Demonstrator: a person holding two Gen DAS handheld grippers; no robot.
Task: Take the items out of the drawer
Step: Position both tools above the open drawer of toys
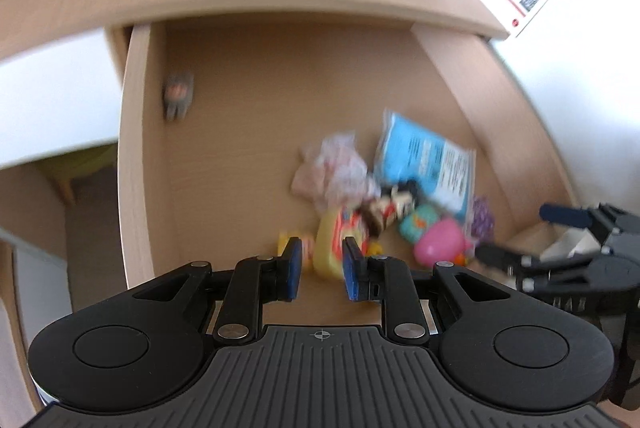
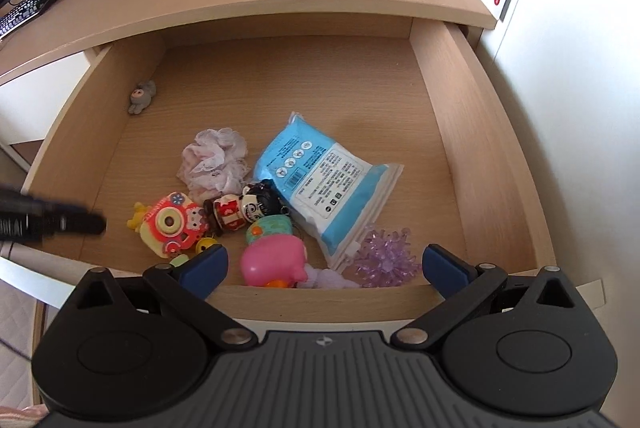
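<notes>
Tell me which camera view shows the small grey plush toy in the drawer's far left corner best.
The right wrist view: the small grey plush toy is sharp there, lying alone by the wooden drawer's left wall, its pink face visible. In the left wrist view the toy is only a motion-blurred grey smear.

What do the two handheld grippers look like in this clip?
Both match: the left gripper and right gripper are matte black, with two round caps flanking a ribbed grey centre plate marked with a small crosshair, silver pivot bolts on the linkage arms, and blue pads on the fingers. No cables or sleeves show.
</notes>
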